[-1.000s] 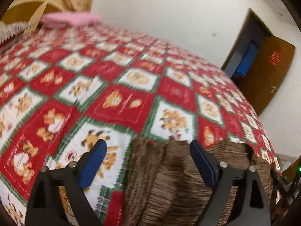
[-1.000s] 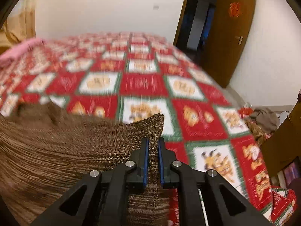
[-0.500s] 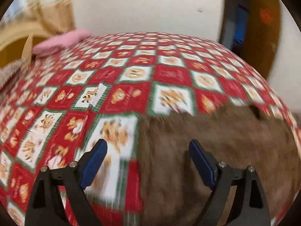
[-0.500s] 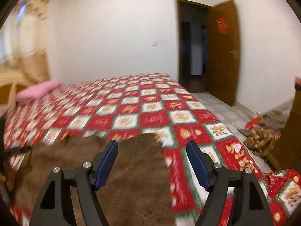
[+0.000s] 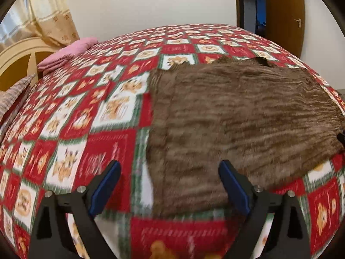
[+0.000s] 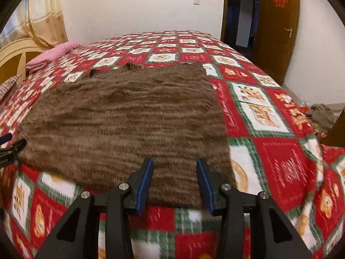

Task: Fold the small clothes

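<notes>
A red patchwork bedspread point(image 6: 278, 161) is covering the bed, with the brown knitted garment point(image 6: 125, 125) lying flat on it. The left gripper point(image 5: 168, 183) is gaping wide, having just been opening. The right gripper point(image 6: 173, 181) is hanging half open, its jaws having just been closing on nothing.

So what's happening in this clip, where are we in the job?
A person holding two sets of tongs is folding a brown knitted garment on a bed with a red patterned bedspread. The garment lies spread flat, and neither set holds it. The left tongs stand wide open above its near left corner. The right tongs, whose jaws have just been closing, are still apart over its near edge with nothing pinched. No fold shows yet.
</notes>
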A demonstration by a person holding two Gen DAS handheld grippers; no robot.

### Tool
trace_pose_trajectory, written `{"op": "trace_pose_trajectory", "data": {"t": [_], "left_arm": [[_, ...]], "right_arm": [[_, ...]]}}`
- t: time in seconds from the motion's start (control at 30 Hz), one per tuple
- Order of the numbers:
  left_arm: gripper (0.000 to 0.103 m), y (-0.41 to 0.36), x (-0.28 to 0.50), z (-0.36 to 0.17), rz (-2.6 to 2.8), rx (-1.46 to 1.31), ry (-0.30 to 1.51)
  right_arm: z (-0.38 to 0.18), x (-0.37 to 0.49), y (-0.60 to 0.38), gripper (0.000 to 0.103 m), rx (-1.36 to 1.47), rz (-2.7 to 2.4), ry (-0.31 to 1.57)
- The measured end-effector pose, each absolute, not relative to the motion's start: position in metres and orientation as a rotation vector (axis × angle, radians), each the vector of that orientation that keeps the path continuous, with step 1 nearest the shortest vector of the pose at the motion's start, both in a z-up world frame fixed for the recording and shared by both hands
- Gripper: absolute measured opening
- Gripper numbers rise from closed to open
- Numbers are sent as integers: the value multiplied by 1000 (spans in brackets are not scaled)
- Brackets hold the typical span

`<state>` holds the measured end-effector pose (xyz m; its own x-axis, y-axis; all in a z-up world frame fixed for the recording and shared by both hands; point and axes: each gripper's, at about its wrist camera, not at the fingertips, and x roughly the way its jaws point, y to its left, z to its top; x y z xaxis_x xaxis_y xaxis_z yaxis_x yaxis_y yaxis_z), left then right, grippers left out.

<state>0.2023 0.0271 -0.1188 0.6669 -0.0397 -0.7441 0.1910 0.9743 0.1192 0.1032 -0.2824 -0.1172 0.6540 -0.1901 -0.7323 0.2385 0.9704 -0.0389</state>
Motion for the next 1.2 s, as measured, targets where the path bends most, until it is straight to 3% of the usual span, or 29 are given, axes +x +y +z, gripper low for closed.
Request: {"op": "trace_pose_trajectory", "data": {"t": [0.17,0.27,0.57,0.77,0.97,1.13,1.2], "left_arm": [[101,40,180,-118,-98,206,821],[101,38,175,-113,-65,230,821],[101,42,171,-88,1,239,751],[101,45,182,-97,-41,125,814],[102,51,188,-128,-102,-112,915],[102,52,183,-125,-109,-239,838],[91,53,190,-124,-138,-292,825]], "right_arm": [[-103,61,-268,43,57,-310,800],[-87,46,-245,29,43,-251,737],[-76,95,-156,28,38,-62,682],[-121,128,-136,29,35,-45,796],[-120,122,-138,29,46,-40,766],[-122,120,-138,29,41,-41,757],[-122,122,-138,29,51,-36,756]]}}
